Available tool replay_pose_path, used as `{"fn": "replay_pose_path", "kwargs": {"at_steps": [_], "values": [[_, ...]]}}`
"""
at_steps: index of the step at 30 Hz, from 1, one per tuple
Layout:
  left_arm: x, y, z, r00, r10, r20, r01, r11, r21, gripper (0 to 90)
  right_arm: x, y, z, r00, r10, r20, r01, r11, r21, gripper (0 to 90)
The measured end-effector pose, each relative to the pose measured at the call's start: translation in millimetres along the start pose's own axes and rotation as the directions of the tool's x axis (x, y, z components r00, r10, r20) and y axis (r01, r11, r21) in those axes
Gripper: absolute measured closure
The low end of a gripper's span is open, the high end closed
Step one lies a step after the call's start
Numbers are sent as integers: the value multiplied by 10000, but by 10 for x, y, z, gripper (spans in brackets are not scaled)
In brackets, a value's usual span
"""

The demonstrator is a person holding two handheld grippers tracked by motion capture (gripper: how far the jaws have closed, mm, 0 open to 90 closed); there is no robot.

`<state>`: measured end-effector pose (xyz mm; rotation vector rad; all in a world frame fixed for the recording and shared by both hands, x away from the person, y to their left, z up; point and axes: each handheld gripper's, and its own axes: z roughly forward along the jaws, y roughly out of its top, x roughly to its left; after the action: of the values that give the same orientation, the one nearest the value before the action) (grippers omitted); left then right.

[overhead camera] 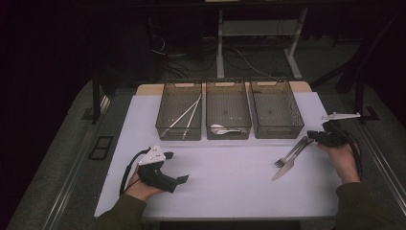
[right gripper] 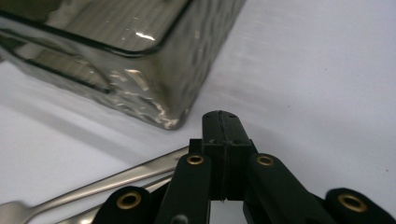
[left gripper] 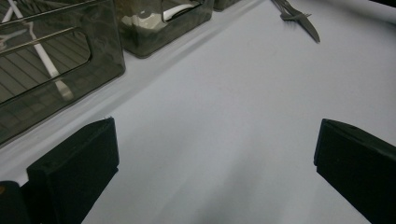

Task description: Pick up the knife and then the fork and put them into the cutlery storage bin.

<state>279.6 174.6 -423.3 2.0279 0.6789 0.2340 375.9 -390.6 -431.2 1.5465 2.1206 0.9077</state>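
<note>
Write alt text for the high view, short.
Seen from above, a white table holds three smoky plastic bins in a row; the left bin holds chopsticks, the middle a white spoon. A fork and knife lie near the right gripper, whose jaws are closed, while the left gripper rests open at lower left.

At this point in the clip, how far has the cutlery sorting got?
Apparently done: white chopsticks lie in the left bin and a white spoon in the middle bin. In hand: nothing; the right gripper sits shut at the handles of the fork and knife, and the left gripper rests open. Left: both pieces lie on the table, and the right bin looks empty.
</note>
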Motion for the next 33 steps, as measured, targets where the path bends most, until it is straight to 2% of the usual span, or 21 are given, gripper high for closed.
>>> {"fn": "replay_pose_path", "kwargs": {"at_steps": [7,11,14,17,24,33], "values": [[-1,0,4,10000,-8,86,8,10000,24,0,-90,-11,148,9994,149,306,-162,9990,424,895],[-5,2,13,9999,-9,155,8,10000,61,0,-100,-1,172,9991,60,409,-81,9987,509,896],[-8,3,16,9998,6,184,-8,10000,86,0,-84,14,184,9987,-225,464,194,9976,659,896],[-5,4,11,9998,11,202,-12,10000,75,0,-75,19,181,9983,-276,512,238,9971,728,896],[-12,7,11,9997,38,236,-40,10000,89,0,-78,-5,138,9986,-440,306,410,9949,917,896],[-17,11,9,9996,58,271,-60,10000,72,0,-22,-64,47,9965,-803,225,766,9882,1330,896]]}}
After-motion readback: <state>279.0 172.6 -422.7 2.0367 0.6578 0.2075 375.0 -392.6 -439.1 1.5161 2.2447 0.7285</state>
